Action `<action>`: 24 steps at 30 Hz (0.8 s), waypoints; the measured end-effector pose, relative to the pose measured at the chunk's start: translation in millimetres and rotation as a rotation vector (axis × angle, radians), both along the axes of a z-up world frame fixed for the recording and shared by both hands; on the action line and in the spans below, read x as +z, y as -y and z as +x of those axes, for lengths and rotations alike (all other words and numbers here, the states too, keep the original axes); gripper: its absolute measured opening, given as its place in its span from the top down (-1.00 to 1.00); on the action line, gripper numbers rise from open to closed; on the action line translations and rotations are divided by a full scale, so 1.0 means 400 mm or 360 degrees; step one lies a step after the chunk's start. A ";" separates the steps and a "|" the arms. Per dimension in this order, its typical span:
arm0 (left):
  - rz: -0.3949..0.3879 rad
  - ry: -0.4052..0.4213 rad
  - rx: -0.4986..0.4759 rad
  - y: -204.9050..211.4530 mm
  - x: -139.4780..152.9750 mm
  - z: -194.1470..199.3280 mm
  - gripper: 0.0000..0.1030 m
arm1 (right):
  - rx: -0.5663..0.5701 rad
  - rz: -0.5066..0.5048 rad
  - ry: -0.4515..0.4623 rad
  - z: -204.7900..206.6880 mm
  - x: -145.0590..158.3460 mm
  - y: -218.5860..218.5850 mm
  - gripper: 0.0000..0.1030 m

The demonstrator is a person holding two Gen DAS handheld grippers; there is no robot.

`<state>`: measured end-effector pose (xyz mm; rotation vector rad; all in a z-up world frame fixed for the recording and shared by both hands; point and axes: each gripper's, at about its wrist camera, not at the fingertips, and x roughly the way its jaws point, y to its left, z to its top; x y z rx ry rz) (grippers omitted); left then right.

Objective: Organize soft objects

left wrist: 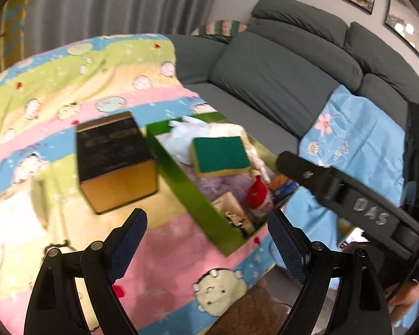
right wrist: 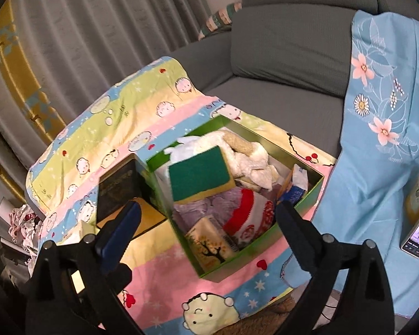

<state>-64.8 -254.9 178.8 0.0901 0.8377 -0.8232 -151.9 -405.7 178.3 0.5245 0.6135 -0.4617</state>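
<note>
We hold both grippers spread wide and empty above a cartoon-print blanket [right wrist: 159, 268] draped beside a grey sofa [right wrist: 287, 50]. The green box [right wrist: 265, 240], already heaped with a green-faced sponge [right wrist: 199, 174], white plush [right wrist: 254, 156], a lilac towel [right wrist: 206, 206] and a red-and-white cloth [right wrist: 251, 217], lies straight ahead of our right gripper [right wrist: 206, 223], its long axis running away from us. From our left gripper [left wrist: 206, 237] the box sits ahead and to the right, so we judge the right hand nearer. A black-and-gold box [left wrist: 116, 162] stands just left of it.
</note>
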 end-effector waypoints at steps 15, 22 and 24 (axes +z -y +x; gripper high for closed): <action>-0.0027 0.0059 0.0069 -0.087 0.047 -0.039 -0.71 | -0.0097 -0.0241 0.0075 -0.064 0.088 -0.114 -0.98; -0.0002 0.0029 0.0066 -0.095 0.034 -0.040 -0.71 | -0.0079 -0.0245 0.0020 -0.057 0.071 -0.130 -0.98; 0.0009 0.0019 0.0064 -0.094 0.028 -0.040 -0.71 | -0.0077 -0.0252 0.0006 -0.057 0.068 -0.136 -0.98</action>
